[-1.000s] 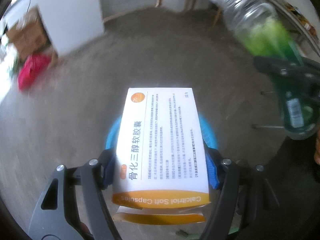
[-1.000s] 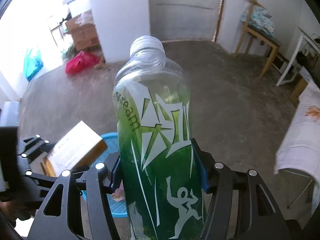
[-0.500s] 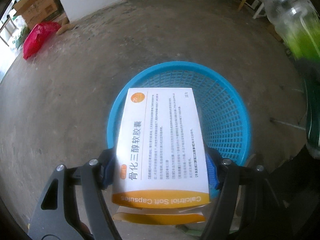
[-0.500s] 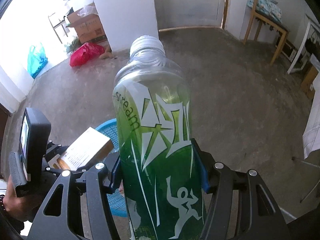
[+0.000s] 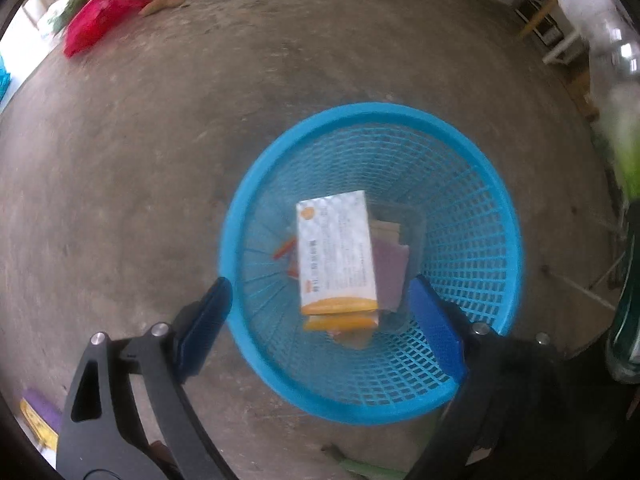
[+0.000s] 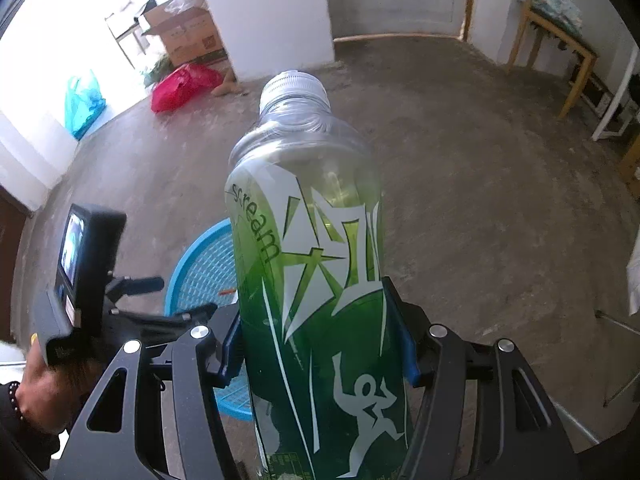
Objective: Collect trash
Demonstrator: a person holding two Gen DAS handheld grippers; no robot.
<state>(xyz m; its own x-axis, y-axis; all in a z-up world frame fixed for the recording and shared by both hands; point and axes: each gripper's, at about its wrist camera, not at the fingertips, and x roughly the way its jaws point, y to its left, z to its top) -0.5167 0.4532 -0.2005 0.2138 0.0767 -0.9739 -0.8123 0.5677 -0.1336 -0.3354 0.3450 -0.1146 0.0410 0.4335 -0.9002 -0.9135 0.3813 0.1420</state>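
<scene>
A white and orange medicine box lies inside the blue mesh basket on the concrete floor, on top of other scraps. My left gripper hangs over the basket's near rim, its jaws opening wide with nothing between the blue pads. My right gripper is shut on a green plastic bottle with a white cap, held upright. The same bottle shows blurred at the right edge of the left wrist view. The basket peeks out behind the bottle in the right wrist view.
A red bag, a teal bag and cardboard boxes lie near a white pillar. A wooden chair stands at the back right. A purple and yellow scrap lies on the floor. A hand holds the left gripper.
The left gripper's jaws spread and the medicine box dropped out of them into the blue basket. The left gripper sank toward the basket. The right gripper, still holding the bottle, came lower.
</scene>
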